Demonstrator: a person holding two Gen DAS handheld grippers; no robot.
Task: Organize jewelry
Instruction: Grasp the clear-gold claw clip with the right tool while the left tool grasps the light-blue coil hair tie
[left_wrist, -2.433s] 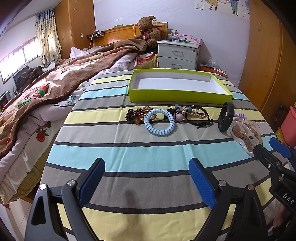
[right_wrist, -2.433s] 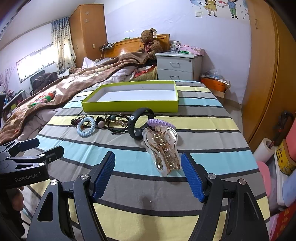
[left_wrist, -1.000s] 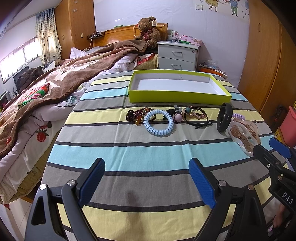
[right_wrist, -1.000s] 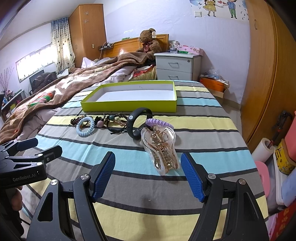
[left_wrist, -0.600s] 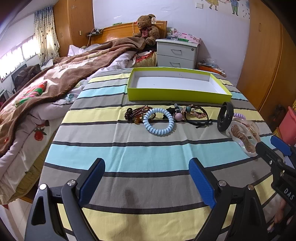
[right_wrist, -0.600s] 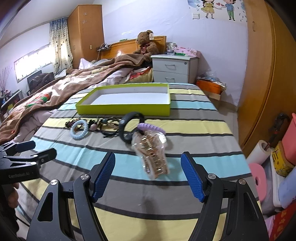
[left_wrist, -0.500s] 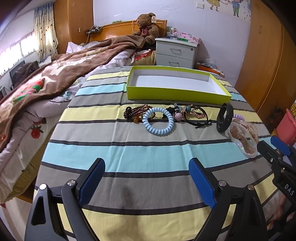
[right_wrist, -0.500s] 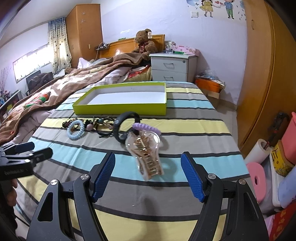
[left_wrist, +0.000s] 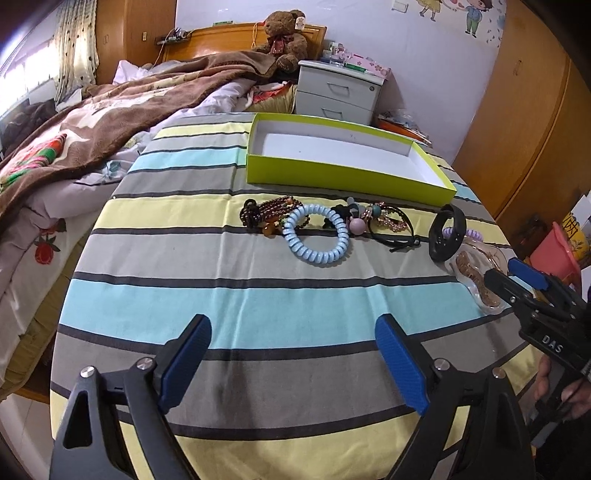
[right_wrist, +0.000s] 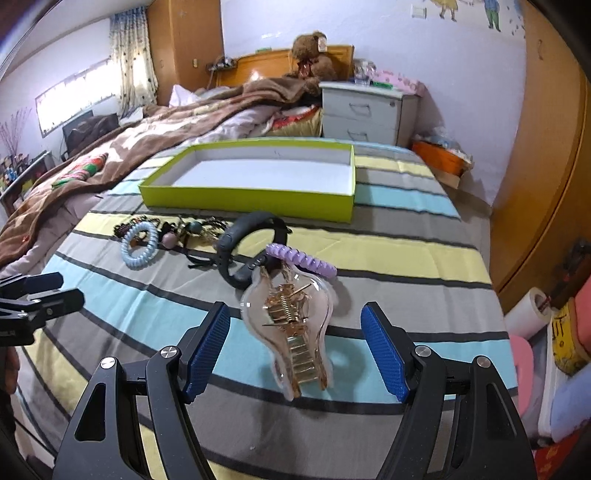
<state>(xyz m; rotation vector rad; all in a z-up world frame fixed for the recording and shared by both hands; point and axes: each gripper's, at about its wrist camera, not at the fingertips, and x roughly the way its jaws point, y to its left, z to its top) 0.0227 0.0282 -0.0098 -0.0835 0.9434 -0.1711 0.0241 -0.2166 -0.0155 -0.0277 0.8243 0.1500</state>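
Note:
An empty lime-green box (left_wrist: 343, 177) (right_wrist: 251, 195) sits at the far side of the striped table. In front of it lies a row of jewelry: brown beads (left_wrist: 266, 214), a light-blue coil band (left_wrist: 317, 236) (right_wrist: 138, 245), a black band with charms (left_wrist: 388, 221), a black wristband (left_wrist: 448, 236) (right_wrist: 251, 251), a purple coil (right_wrist: 301, 258) and a clear hair claw (right_wrist: 291, 328) (left_wrist: 476, 277). My right gripper (right_wrist: 295, 350) is open, its blue pads straddling the claw without touching. My left gripper (left_wrist: 291, 365) is open over bare cloth.
A bed with a brown blanket (left_wrist: 110, 110) borders the table on the left. A white nightstand (left_wrist: 336, 92) and teddy bear (left_wrist: 282, 35) stand behind. Wooden wardrobe doors (right_wrist: 546, 147) and floor clutter (right_wrist: 554, 332) lie to the right. A hand (left_wrist: 561, 391) holds the right gripper's handle.
The right gripper has moved forward and lower, so the hair claw now lies between its pads. The left gripper drifted slightly; the jewelry has not moved.

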